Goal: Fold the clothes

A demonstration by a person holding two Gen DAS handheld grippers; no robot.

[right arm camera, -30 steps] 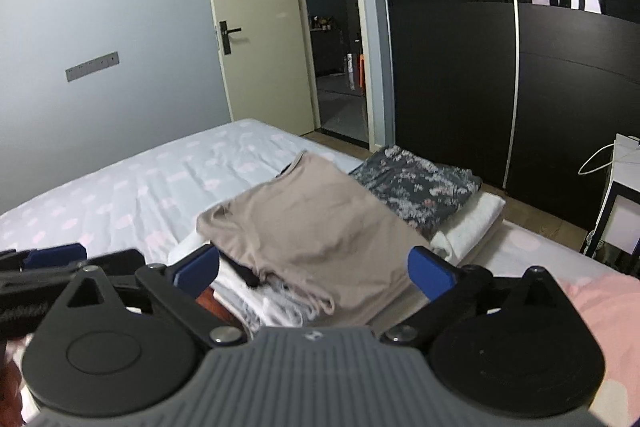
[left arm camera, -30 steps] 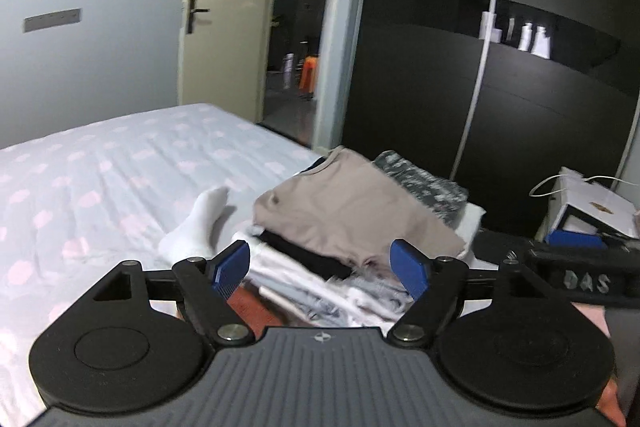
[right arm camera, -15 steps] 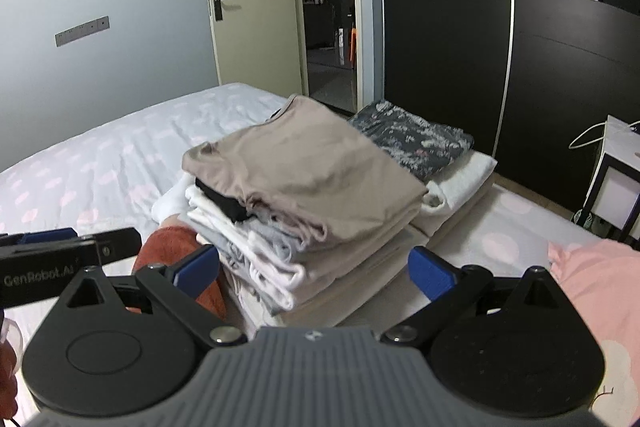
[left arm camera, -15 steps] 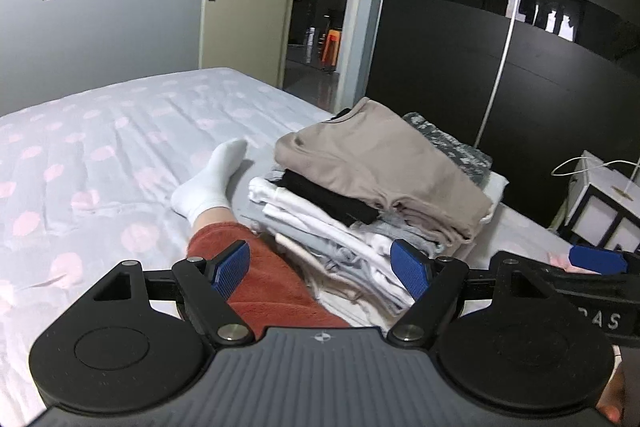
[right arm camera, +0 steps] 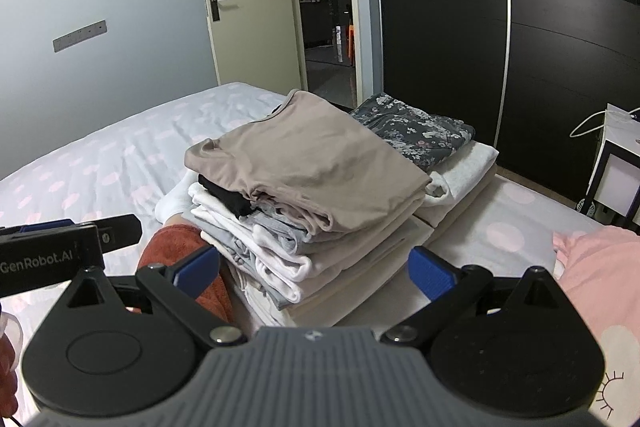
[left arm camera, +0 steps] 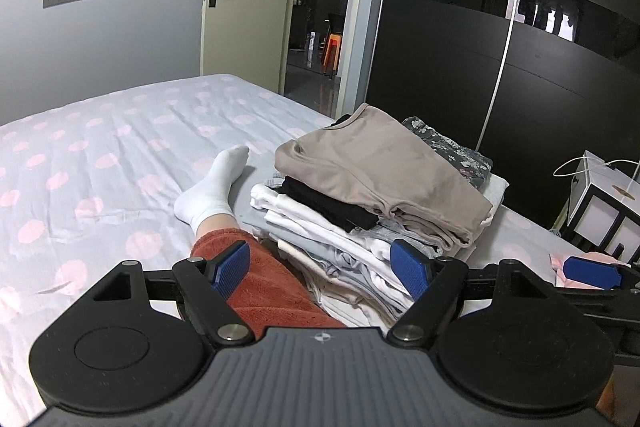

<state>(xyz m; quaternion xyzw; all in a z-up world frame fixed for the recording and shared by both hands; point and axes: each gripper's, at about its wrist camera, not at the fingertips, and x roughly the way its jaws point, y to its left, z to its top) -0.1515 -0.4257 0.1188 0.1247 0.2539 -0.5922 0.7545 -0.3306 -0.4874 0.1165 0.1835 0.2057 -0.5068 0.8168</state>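
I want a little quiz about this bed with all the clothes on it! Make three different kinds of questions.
1. True or false: the folded beige top lies on top of the nearer stack of folded clothes.
2. Which garment tops the farther pile? A) dark floral-print fabric B) a red jumper C) blue jeans
3. Fill in: the left gripper and the right gripper both have their jaws ____, with nothing held.

Key: 1 true; 2 A; 3 open
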